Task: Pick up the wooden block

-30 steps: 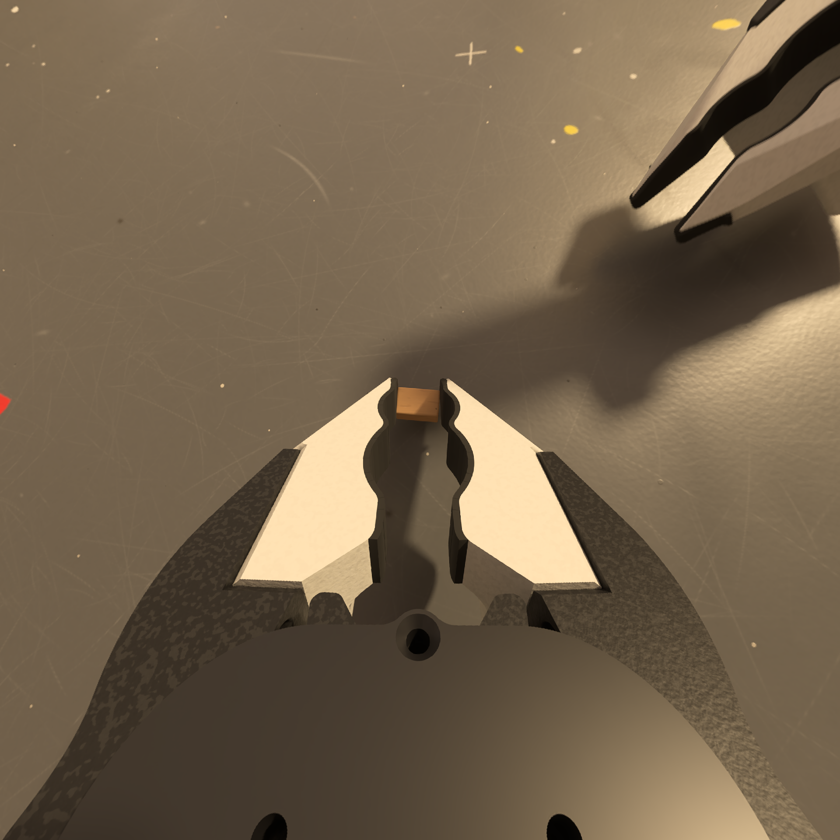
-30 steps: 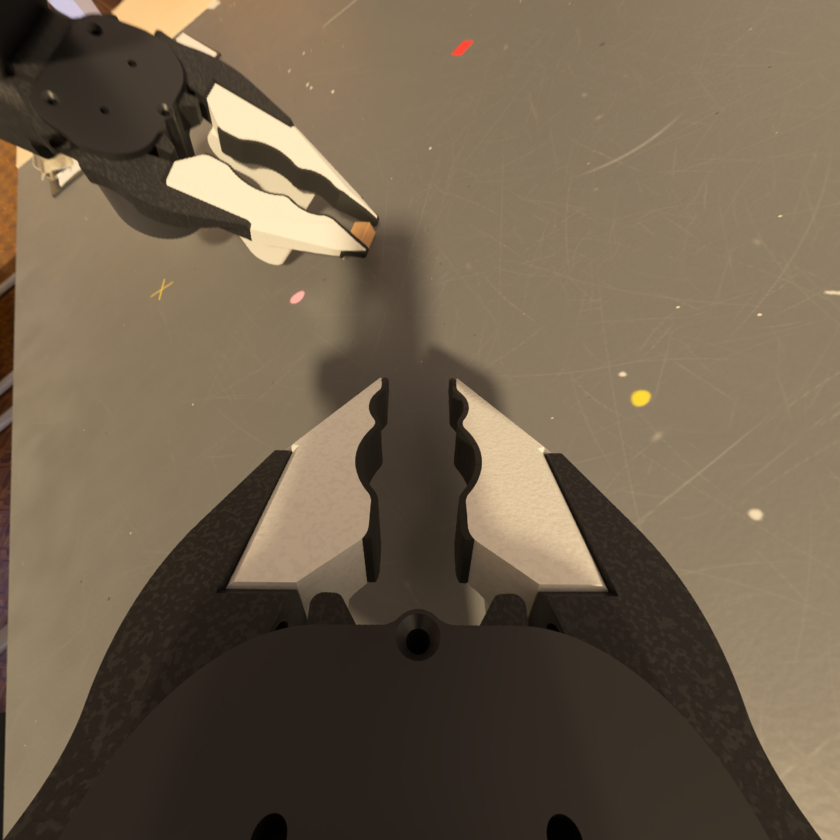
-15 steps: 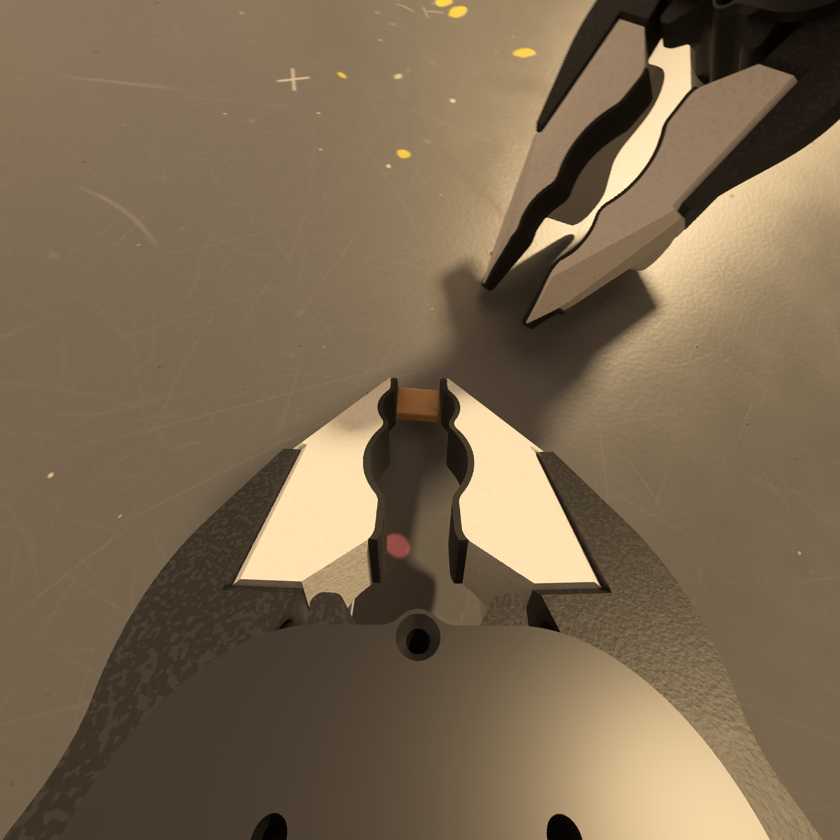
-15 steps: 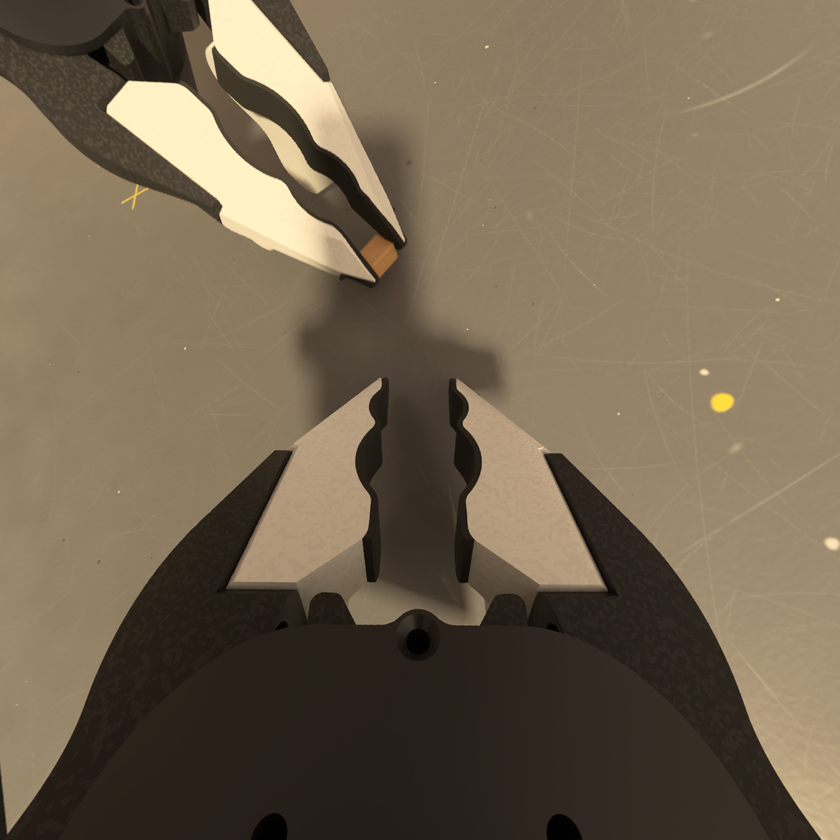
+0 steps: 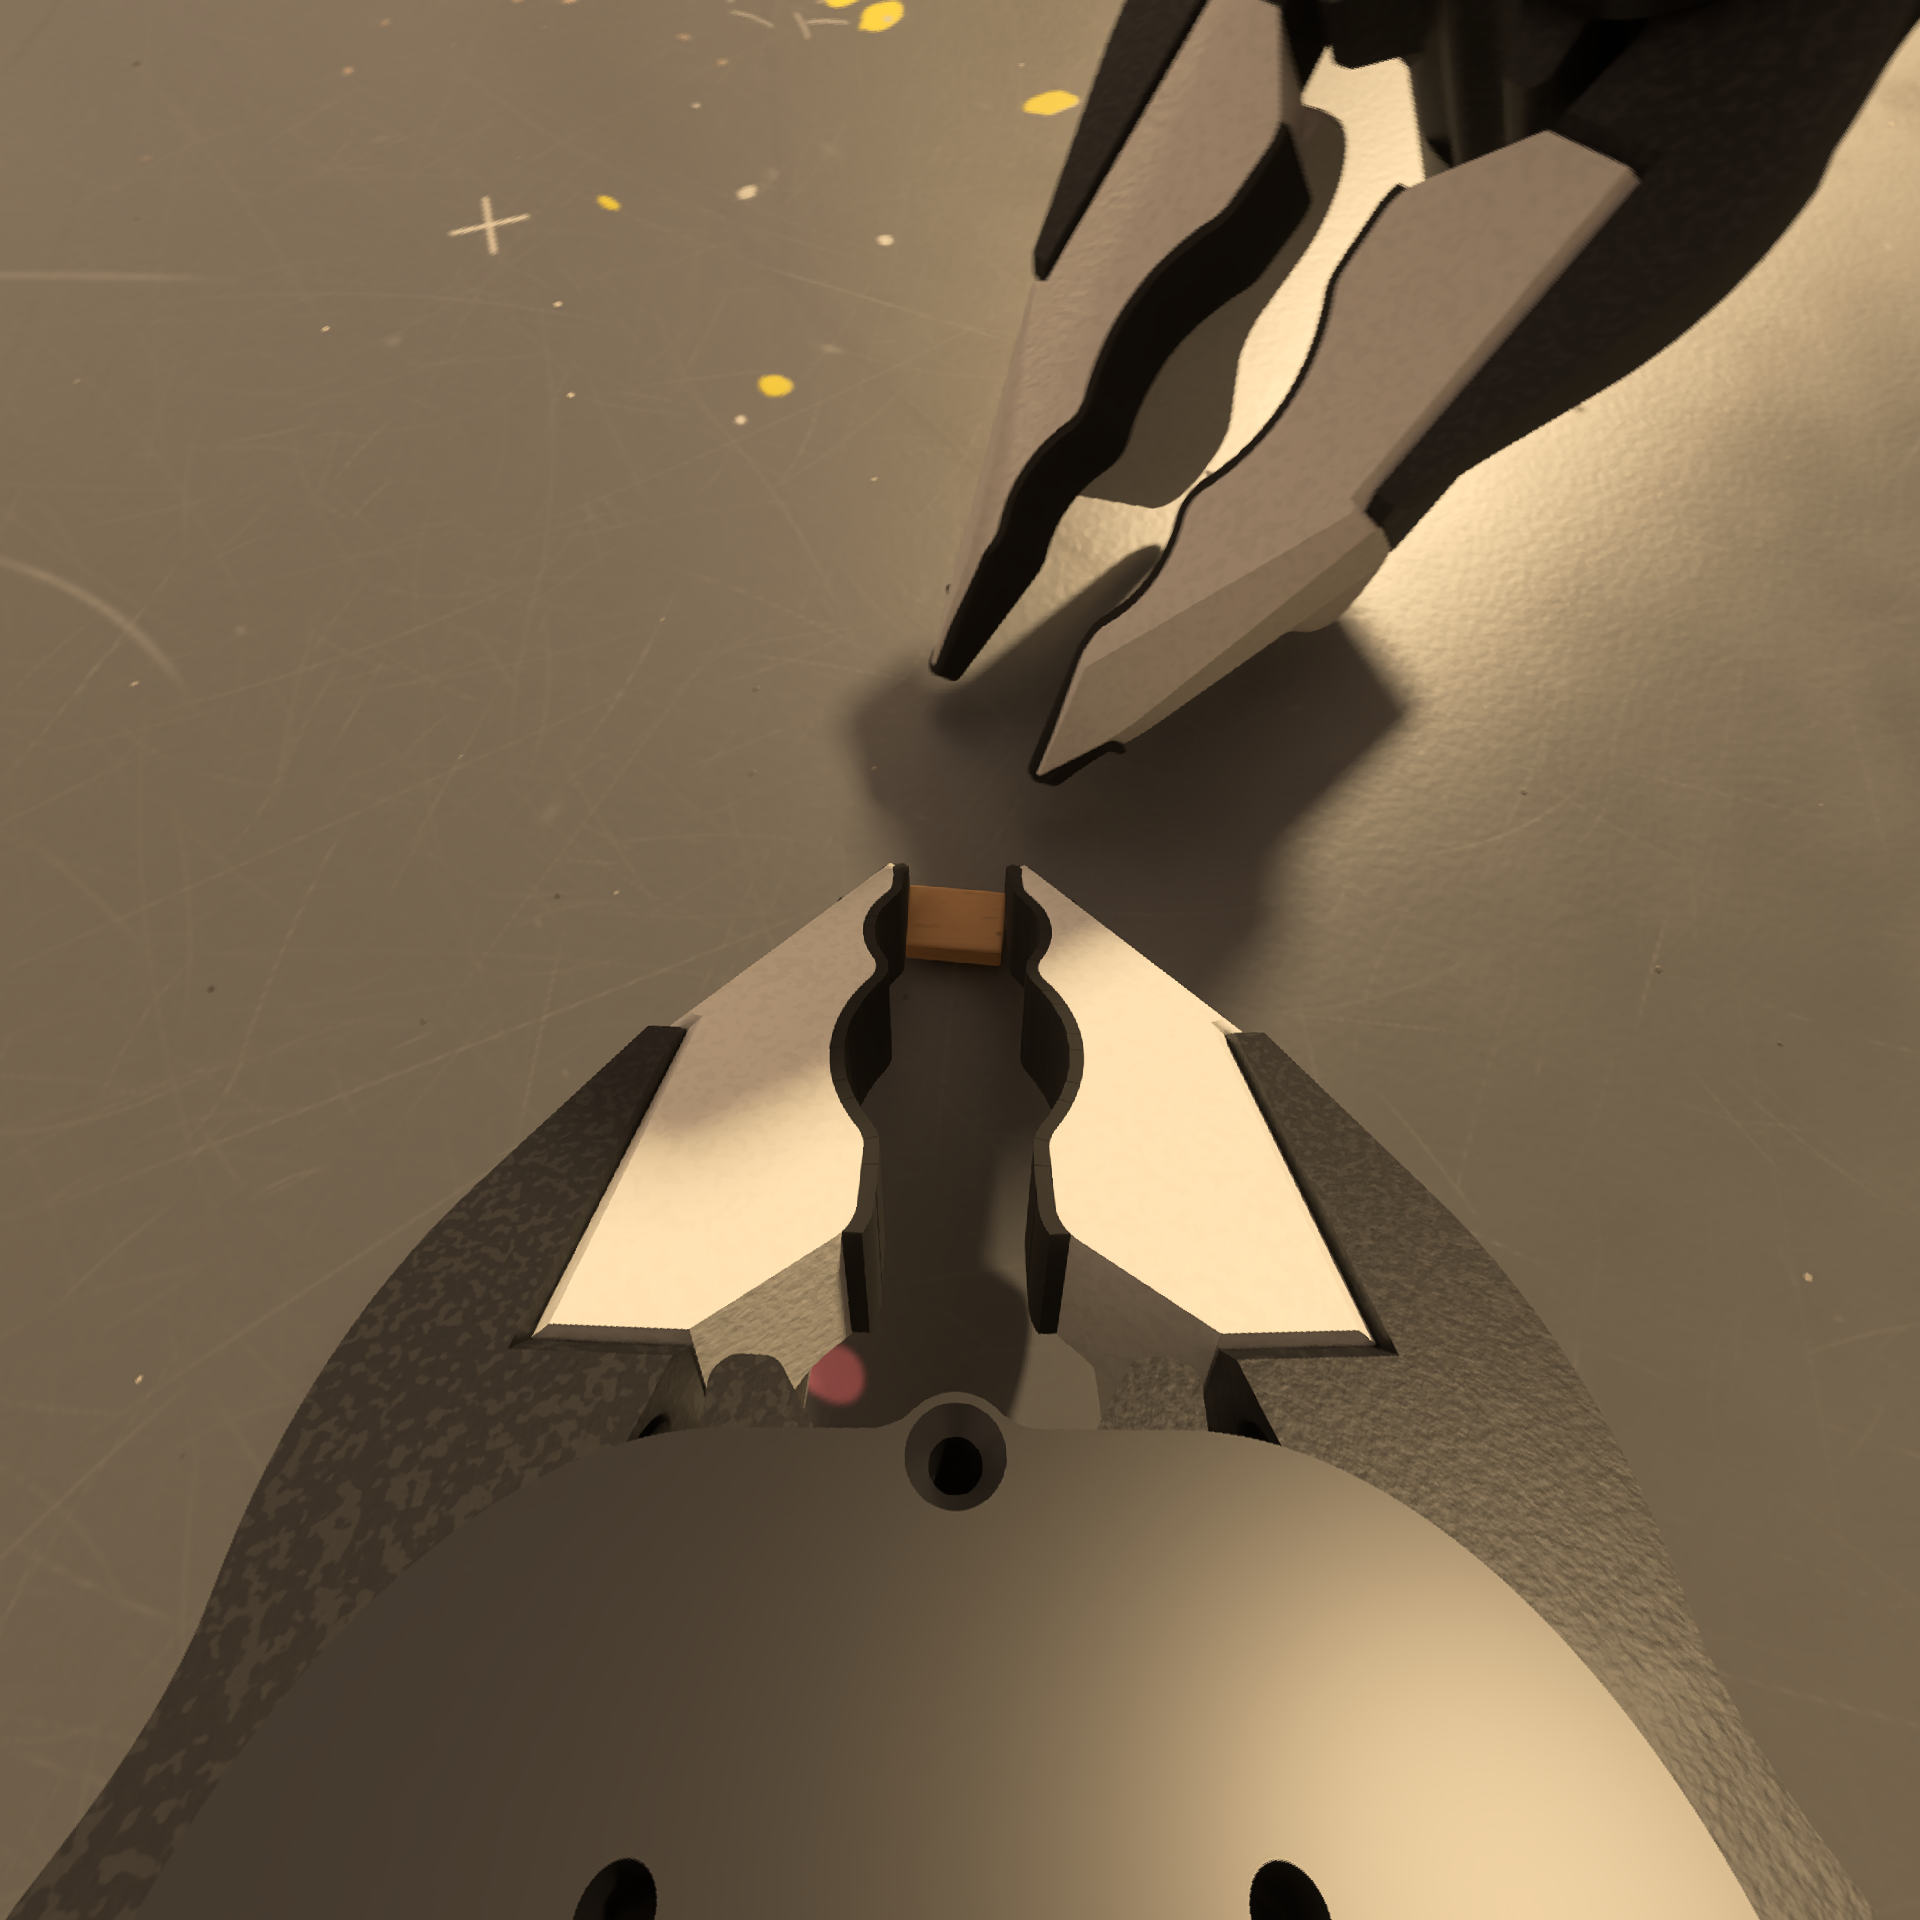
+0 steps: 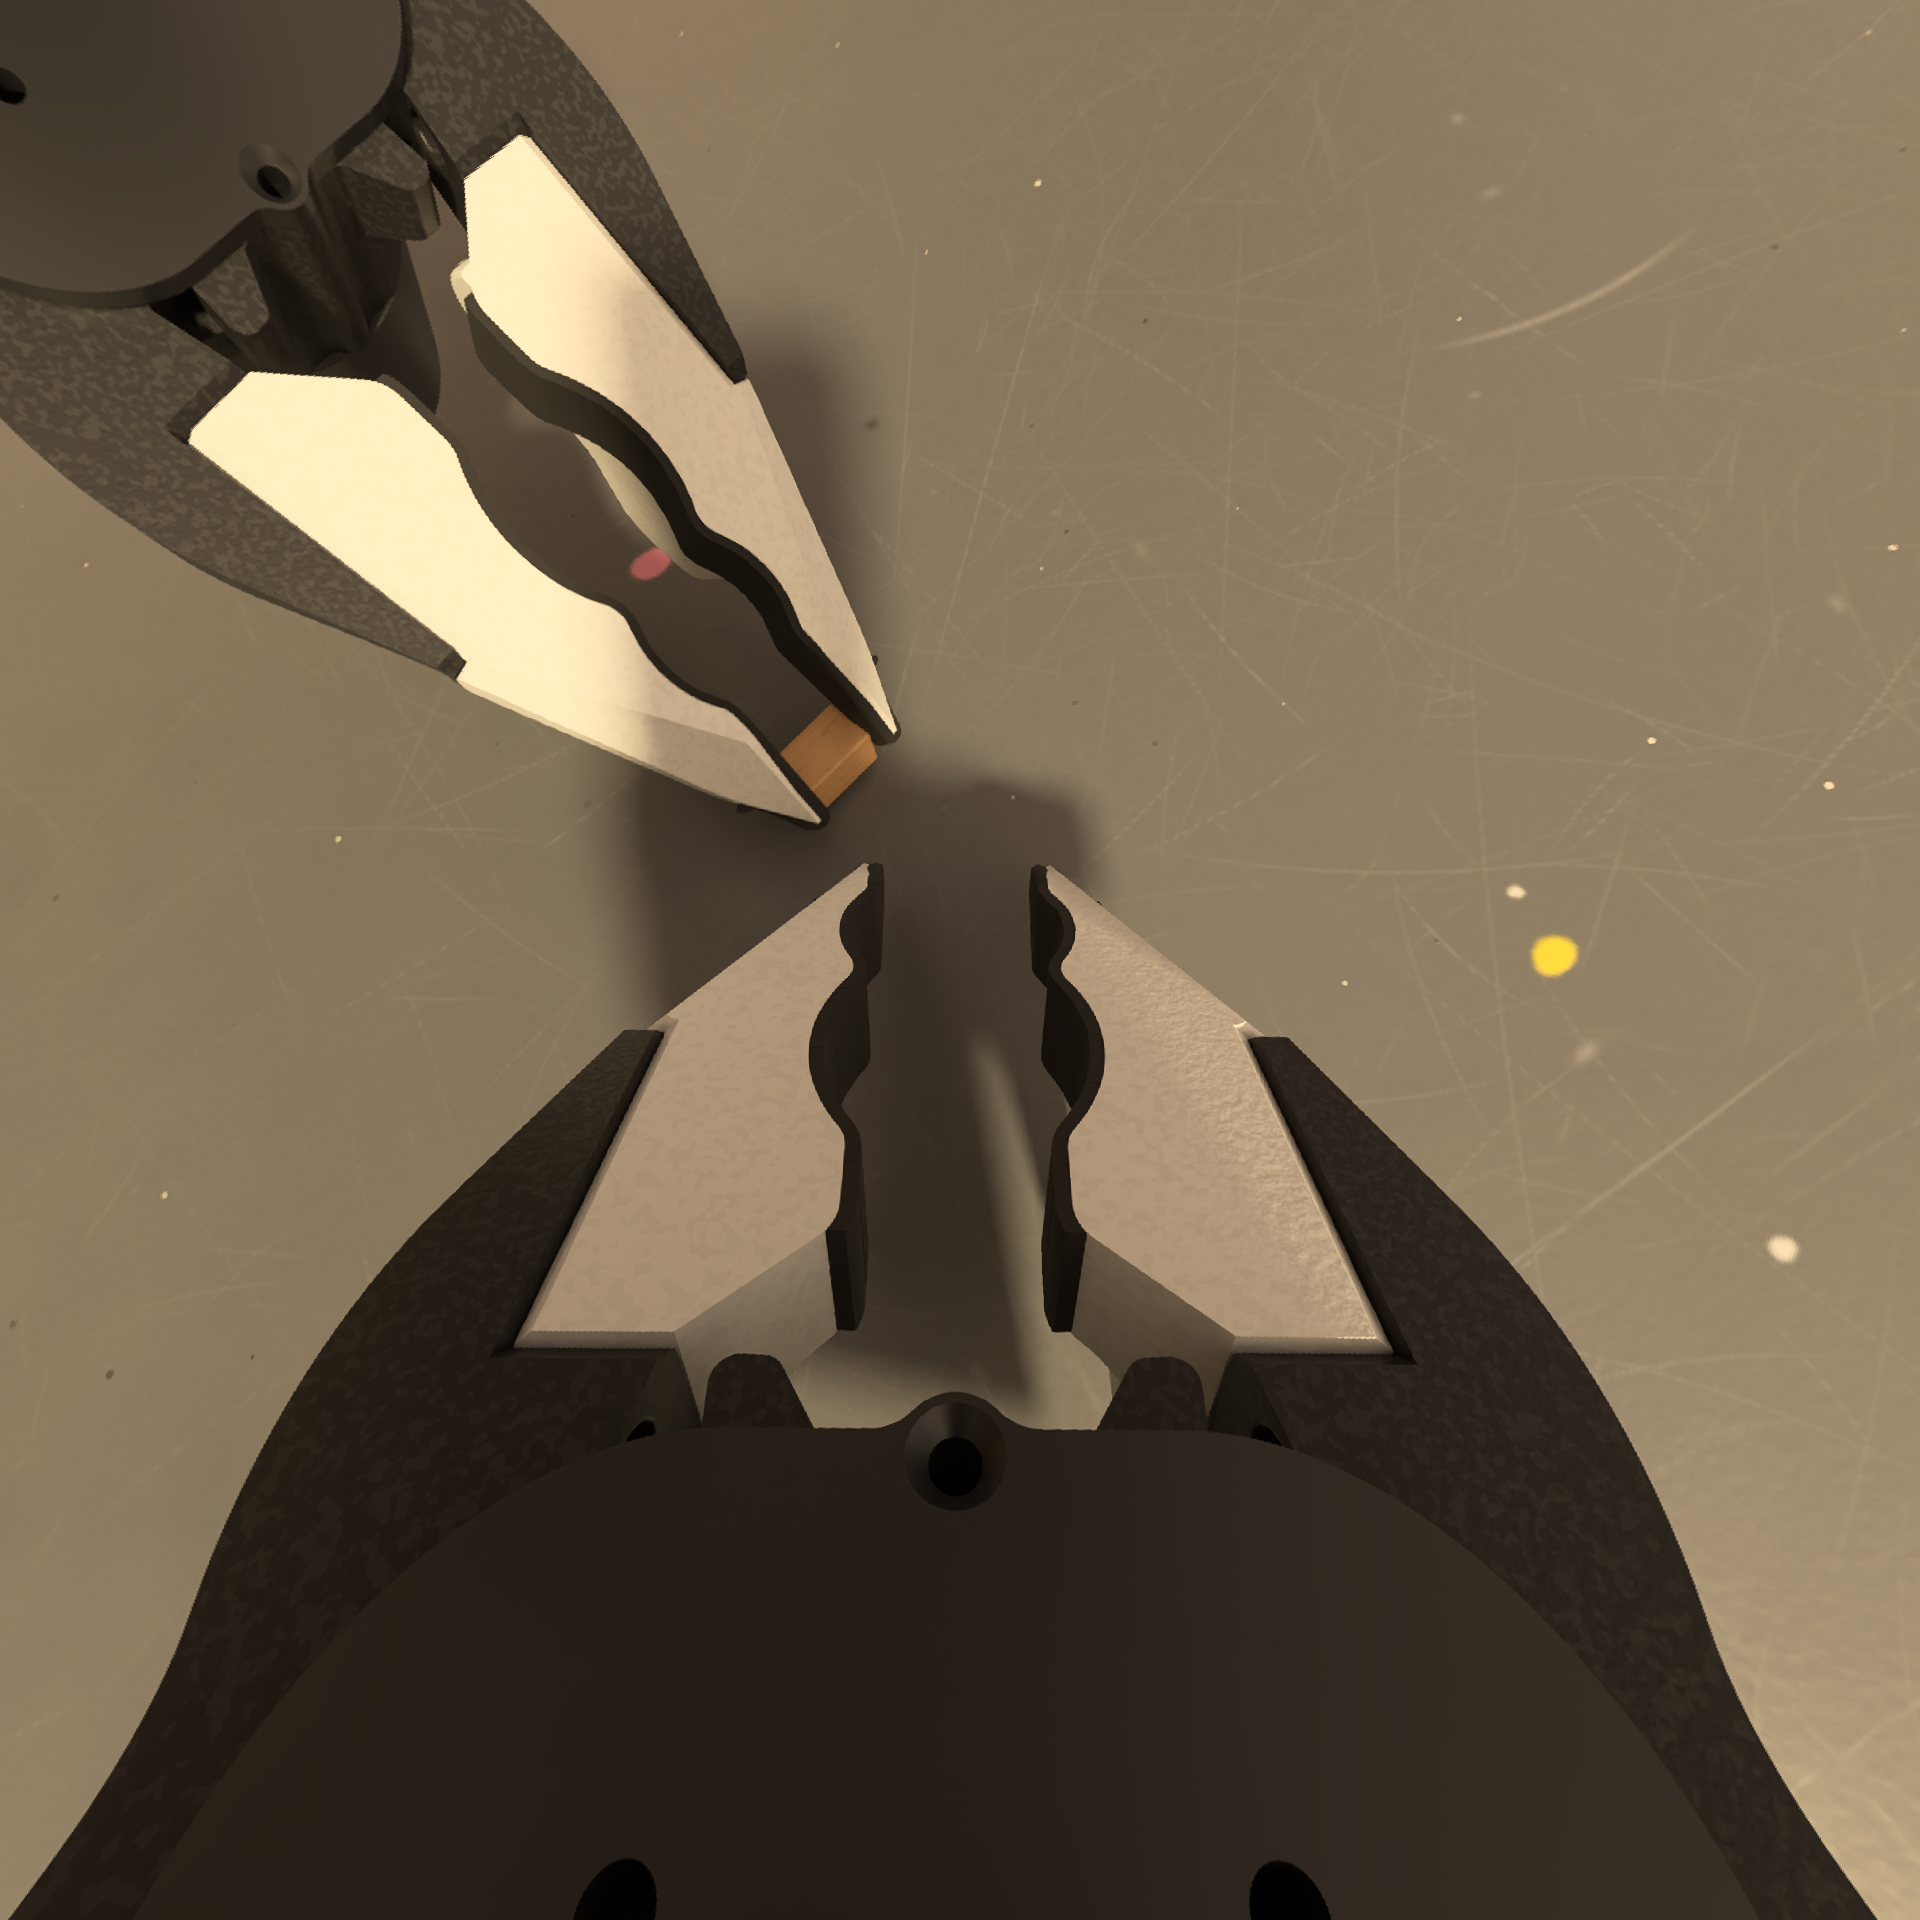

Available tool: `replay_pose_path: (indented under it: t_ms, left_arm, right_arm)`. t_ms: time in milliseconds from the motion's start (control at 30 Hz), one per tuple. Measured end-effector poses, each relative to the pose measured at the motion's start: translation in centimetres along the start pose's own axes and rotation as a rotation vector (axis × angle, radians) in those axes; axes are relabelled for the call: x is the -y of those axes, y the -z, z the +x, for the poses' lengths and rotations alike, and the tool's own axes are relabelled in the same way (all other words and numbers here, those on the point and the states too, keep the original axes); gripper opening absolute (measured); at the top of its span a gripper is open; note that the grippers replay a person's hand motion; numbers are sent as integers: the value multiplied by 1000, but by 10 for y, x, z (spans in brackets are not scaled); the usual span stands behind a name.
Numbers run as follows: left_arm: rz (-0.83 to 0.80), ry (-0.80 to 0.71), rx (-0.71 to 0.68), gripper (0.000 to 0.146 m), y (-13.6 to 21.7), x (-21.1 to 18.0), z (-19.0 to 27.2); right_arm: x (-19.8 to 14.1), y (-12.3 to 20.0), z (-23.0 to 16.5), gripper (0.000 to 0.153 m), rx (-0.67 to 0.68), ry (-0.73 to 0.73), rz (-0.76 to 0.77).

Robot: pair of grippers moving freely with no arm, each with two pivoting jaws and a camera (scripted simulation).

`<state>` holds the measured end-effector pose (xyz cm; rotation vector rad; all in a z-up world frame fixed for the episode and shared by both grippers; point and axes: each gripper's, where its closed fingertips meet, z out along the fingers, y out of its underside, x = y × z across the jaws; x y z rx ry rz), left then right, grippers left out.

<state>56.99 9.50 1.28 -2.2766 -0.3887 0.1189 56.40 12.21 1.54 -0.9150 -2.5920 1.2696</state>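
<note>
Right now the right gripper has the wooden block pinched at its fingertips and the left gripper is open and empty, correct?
Swapped. The left gripper pinches the wooden block at its fingertips, as the left wrist view shows; the right gripper is open and empty.

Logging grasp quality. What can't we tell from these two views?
- Wooden block, left wrist view: only its top and near face show; the left tongs cover its sides.
- Block's underside: hidden in both views, so clearance above the table is unclear.
- Right tongs: their rear is cut off by the left wrist view's top edge.
</note>
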Motion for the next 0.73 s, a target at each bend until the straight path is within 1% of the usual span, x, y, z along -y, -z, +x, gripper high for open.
replay_pose_path:
  t_ms: [167, 300, 733]
  left_arm:
    - [-1, 24, 33, 18, 3, -3, -10]
    - [-4, 15, 27, 18, 1, -2, -9]
    - [-15, 15, -23, 18, -9, 6, -8]
  right_arm:
    - [1, -1, -1, 28, -28, 6, 4]
    - [0, -3, 0, 29, -42, 22, -6]
    - [5, 0, 9, 29, -4, -28, 25]
